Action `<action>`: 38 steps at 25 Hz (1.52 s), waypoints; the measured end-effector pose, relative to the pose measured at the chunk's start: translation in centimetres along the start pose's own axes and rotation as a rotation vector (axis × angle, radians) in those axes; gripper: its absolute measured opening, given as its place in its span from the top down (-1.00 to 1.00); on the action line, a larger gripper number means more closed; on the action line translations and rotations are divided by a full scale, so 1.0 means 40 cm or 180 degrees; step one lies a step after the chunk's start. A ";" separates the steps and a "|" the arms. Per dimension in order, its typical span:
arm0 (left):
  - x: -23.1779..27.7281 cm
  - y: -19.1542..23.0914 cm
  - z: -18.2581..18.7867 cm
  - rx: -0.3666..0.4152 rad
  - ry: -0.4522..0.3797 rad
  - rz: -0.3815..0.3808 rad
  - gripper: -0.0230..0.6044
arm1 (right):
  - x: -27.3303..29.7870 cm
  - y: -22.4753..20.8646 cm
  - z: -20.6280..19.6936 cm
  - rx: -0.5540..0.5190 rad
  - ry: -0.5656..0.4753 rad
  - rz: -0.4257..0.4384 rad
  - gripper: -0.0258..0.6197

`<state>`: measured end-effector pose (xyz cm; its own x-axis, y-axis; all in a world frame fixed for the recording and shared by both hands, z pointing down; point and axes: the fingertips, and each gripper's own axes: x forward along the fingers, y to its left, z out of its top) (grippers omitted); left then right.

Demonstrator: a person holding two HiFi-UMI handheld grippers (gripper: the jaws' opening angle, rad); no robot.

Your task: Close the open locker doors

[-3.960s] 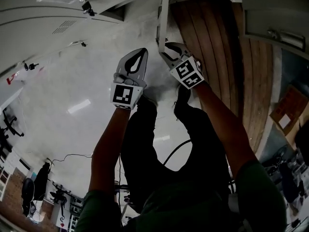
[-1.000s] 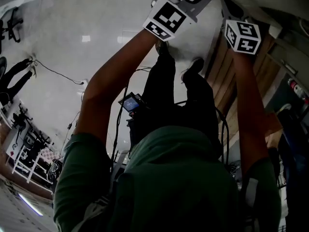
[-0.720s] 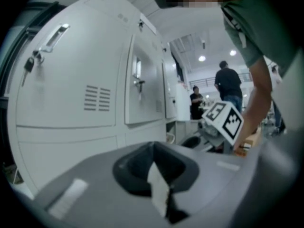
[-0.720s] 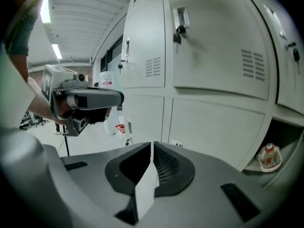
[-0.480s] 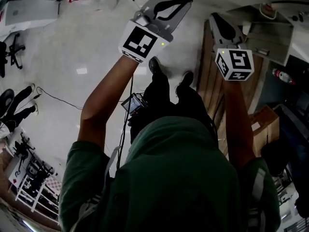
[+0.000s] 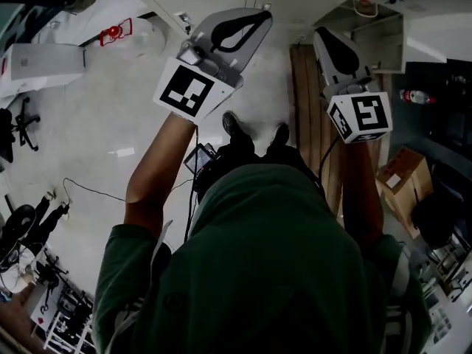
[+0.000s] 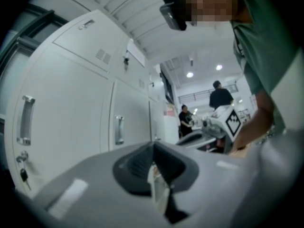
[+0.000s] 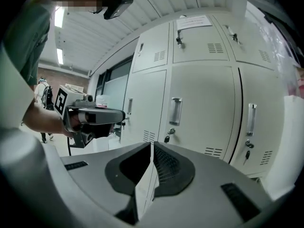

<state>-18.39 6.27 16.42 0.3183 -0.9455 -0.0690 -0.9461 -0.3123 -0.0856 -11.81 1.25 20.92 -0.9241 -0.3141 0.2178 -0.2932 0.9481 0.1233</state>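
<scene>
White lockers fill both gripper views. The doors facing my right gripper (image 8: 152, 145) are closed: one has a metal handle (image 8: 175, 111) and a key hangs below the handle to its right (image 8: 251, 119). A white panel (image 8: 292, 141) stands out at the far right; whether it is an open door I cannot tell. My left gripper (image 7: 153, 145) points along a row of closed doors (image 7: 71, 127). Both grippers are raised side by side with their jaws together and nothing between them. From above, the left gripper (image 6: 262, 15) and right gripper (image 6: 321, 35) are in front of the person's chest.
An open compartment (image 6: 380, 22) shows at the top right of the head view, beside a wooden floor strip (image 6: 306, 87). A cardboard box (image 6: 402, 172) sits at the right. Two people (image 7: 221, 96) stand far down the room. Cables and office chairs (image 6: 22, 116) are at the left.
Both grippers have risen together and now point more level. The head view has swung, so the open compartment at the top right shows more.
</scene>
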 end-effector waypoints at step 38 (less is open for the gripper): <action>0.645 -0.565 -0.070 -0.0378 0.0308 -0.1415 0.92 | -0.584 -0.593 -0.292 0.0604 0.0022 -0.0972 0.74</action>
<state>11.04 -11.31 19.35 0.6926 -0.7201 0.0422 -0.7213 -0.6921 0.0290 19.60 -14.48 24.23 -0.7853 -0.5841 0.2052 -0.5965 0.8026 0.0019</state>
